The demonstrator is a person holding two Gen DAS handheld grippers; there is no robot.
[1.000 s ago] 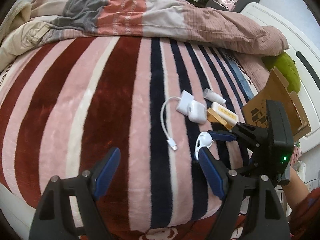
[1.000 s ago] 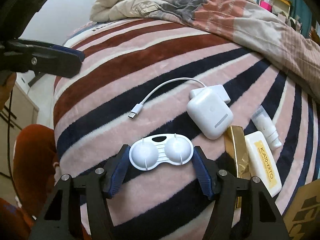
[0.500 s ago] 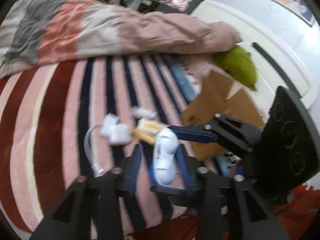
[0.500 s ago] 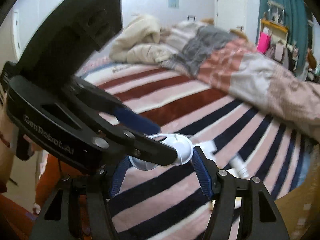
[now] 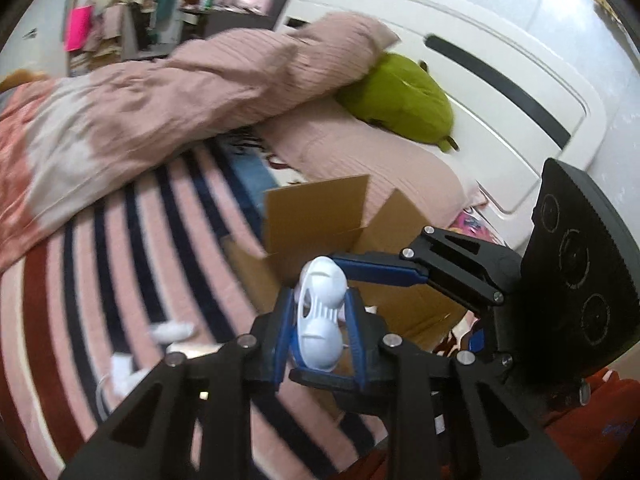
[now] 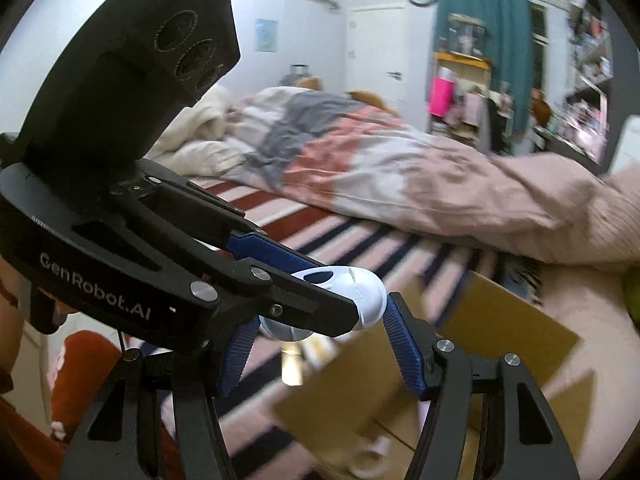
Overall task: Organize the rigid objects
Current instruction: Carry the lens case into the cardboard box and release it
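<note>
Both tongs clamp the white case: left tongs [image 5: 320, 322] across its middle, right tongs [image 6: 316, 344] on its ends, held above the box [image 5: 320, 216]. Nothing visibly boxed yet; 2 or 3 blurred white items [image 5: 172, 330] left on bed [image 5: 120, 260]

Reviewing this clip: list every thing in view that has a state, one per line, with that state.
white two-dome case: off the bed, gripped by both grippers.
left gripper: shut on the case's sides.
right gripper: shut on the case's ends.
cardboard box: flaps open, on the striped blanket.
</note>
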